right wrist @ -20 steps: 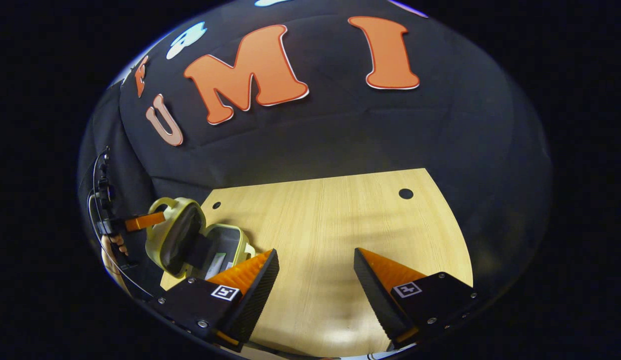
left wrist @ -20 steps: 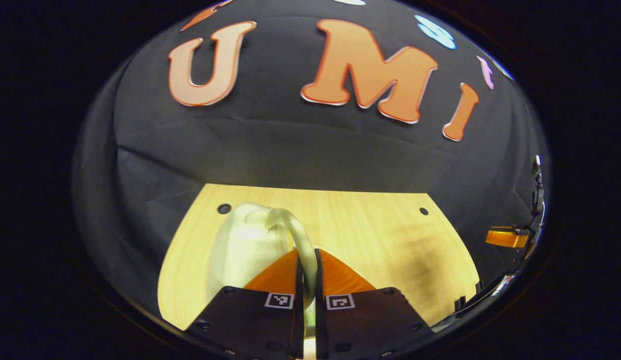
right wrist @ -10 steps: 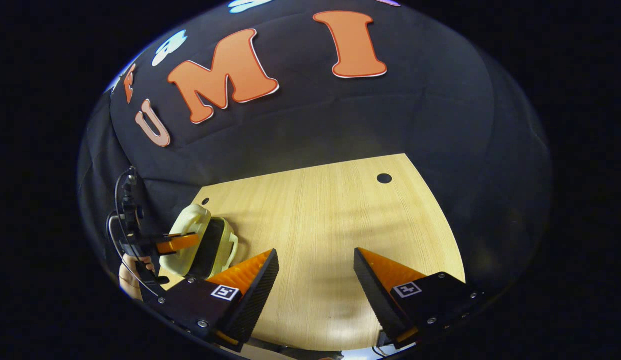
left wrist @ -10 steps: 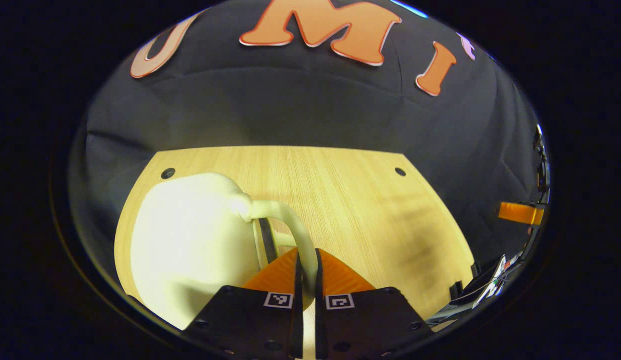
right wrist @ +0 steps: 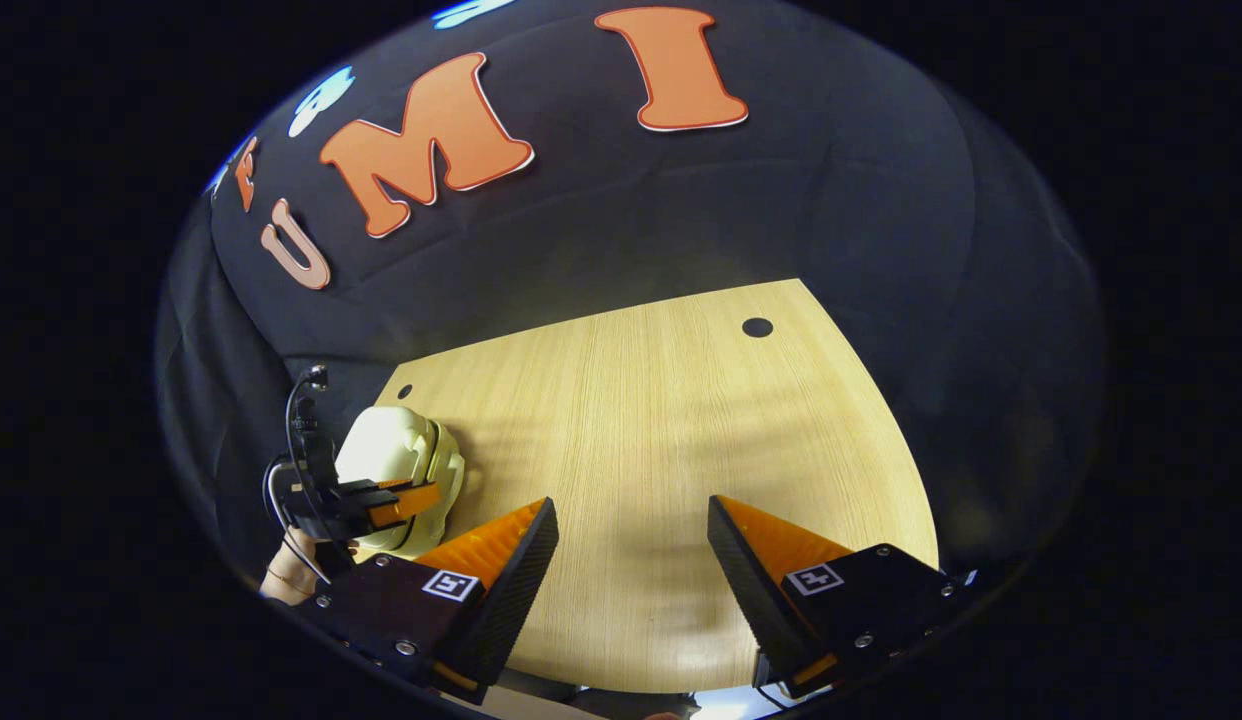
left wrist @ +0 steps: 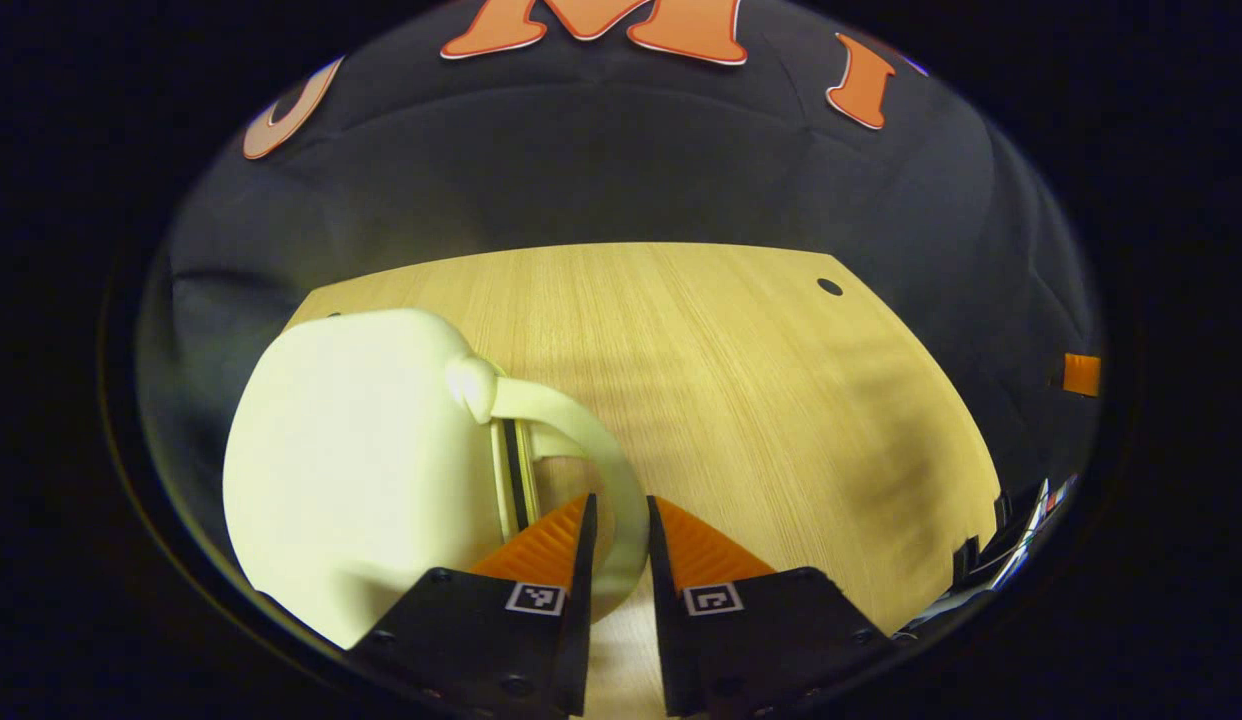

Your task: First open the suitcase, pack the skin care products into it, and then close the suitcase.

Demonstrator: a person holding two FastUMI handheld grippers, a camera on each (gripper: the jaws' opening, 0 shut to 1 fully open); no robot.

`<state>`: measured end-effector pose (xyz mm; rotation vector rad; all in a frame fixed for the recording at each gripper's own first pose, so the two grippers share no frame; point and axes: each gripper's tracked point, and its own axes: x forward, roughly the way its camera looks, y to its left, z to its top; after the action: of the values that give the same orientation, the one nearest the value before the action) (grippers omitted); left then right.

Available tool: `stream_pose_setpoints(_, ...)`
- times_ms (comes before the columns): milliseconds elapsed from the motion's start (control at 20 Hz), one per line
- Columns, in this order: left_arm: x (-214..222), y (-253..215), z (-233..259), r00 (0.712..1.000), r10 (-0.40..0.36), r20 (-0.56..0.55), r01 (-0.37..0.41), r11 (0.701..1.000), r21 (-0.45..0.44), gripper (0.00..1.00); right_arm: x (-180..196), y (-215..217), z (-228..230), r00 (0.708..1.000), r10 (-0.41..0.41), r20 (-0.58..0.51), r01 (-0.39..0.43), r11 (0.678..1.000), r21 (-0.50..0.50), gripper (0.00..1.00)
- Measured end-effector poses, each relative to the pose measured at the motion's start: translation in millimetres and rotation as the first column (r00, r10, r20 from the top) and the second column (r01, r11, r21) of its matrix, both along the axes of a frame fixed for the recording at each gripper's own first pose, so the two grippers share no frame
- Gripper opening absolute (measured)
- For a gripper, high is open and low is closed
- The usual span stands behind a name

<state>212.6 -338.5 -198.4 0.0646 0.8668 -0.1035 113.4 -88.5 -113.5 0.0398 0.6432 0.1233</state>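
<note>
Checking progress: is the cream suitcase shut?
Shut: the cream plastic suitcase halves meet, only a thin dark seam between them.

— How does the left gripper (left wrist: 618,520) sit?
— Low and forward, its fingers (left wrist: 546,545) a narrow gap apart around a handle (left wrist: 606,475).
— And the right gripper (right wrist: 631,540)?
— Jaws spread wide, level, holding nothing.

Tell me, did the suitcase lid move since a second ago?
Yes. The suitcase lid has swung down shut; the dark open inside seen earlier in the right gripper view is gone. It sits beside the same table hole, by the left hand-held gripper.
</note>
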Motion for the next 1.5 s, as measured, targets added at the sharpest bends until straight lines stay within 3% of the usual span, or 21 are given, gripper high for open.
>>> stream_pose_setpoints(150,1.1,8.1,16.0,0.998,0.04,0.052,-0.041,0.999,0.017,0.49,1.3,6.2,2.0,1.0,0.014,0.013,-0.014,1.0,0.009,0.96)
stream_pose_setpoints(250,5.3,11.1,37.1,0.991,0.047,0.128,-0.053,0.998,0.044,0.77,3.6,10.6,3.5,1.0,0.017,0.023,-0.017,1.0,0.015,0.96)
stream_pose_setpoints(300,10.1,14.2,51.3,0.983,0.051,0.178,-0.063,0.996,0.061,0.98,4.3,12.9,5.5,0.999,0.017,0.034,-0.018,1.0,0.013,0.96)
stream_pose_setpoints(450,22.4,11.2,104.6,0.936,0.061,0.347,-0.083,0.995,0.049,1.0,8.0,17.8,15.3,0.995,0.012,0.097,-0.011,1.0,-0.015,0.96)
stream_pose_setpoints(600,30.7,7.0,159.4,0.868,0.075,0.491,-0.087,0.996,0.003,1.0,7.3,30.3,33.7,0.982,0.025,0.188,-0.02,0.999,-0.025,0.96)
stream_pose_setpoints(700,29.1,-3.9,178.1,0.822,0.059,0.566,-0.065,0.998,-0.01,1.0,5.6,44.9,52.3,0.961,0.042,0.272,-0.037,0.999,-0.022,0.96)
stream_pose_setpoints(800,30.6,-0.3,167.1,0.792,0.056,0.607,-0.053,0.998,-0.023,0.99,-0.2,50.9,67.1,0.937,0.048,0.346,-0.035,0.998,-0.044,0.96)
stream_pose_setpoints(1000,33.2,-2.4,173.5,0.768,0.044,0.639,-0.014,0.999,-0.053,0.99,-12.0,57.1,85.8,0.904,0.024,0.427,0.002,0.998,-0.061,0.96)
stream_pose_setpoints(1300,-0.6,18.6,196.1,0.737,0.07,0.673,-0.044,0.997,-0.056,0.98,-39.1,56.3,85.7,0.893,-0.043,0.447,0.06,0.998,-0.024,0.96)
stream_pose_setpoints(1500,-5.9,16.0,212.6,0.723,0.069,0.687,-0.018,0.997,-0.082,0.98,-53.7,49.5,92.4,0.878,-0.073,0.474,0.101,0.994,-0.034,0.95)
